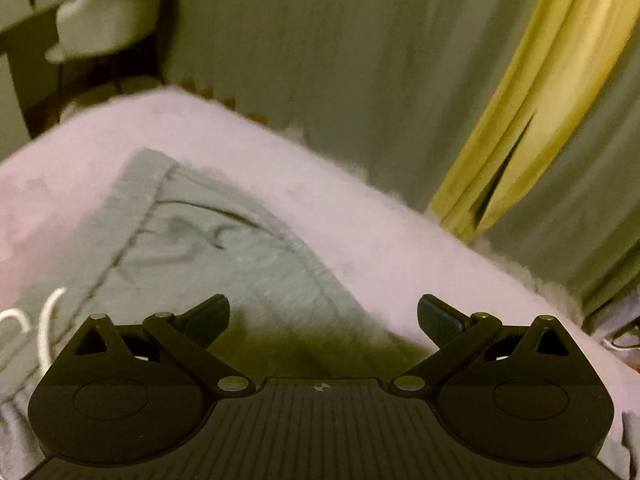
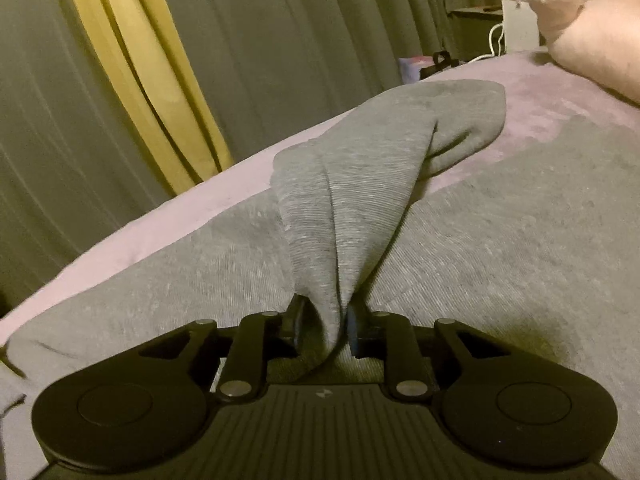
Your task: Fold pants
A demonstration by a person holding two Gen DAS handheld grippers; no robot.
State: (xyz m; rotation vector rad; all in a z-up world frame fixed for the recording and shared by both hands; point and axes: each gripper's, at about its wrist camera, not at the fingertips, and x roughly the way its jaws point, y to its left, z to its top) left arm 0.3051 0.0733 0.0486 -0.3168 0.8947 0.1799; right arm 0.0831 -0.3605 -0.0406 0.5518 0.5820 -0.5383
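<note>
Grey knit jersey pants point(image 2: 460, 240), spread flat over the pale lilac fleece bed cover point(image 2: 560, 100) to give a smooth base for folding. One leg end pinched between the jaws of the right hand-held gripper point(image 2: 326, 324) and raised into a tent of cloth, clenched on a gathered bunch, probably so the whole width of the leg travels together when carried across the rest of the garment. Far part of that lifted leg draped back down onto the cover, so only the near end hangs free. Left hand-held gripper point(image 1: 323, 314) released, jaws wide apart, holding nothing, poised low above the waist end with its seam lines and white drawstring point(image 1: 44, 320) at near left, likely ready to pin or catch that end while the fold is laid. Beyond the bed: grey curtains with a mustard-yellow curtain panel point(image 1: 540, 100), a white chair point(image 1: 108, 12) at far left, a pinkish pillow point(image 2: 600, 40) at far right. Fold judged barely begun.
</note>
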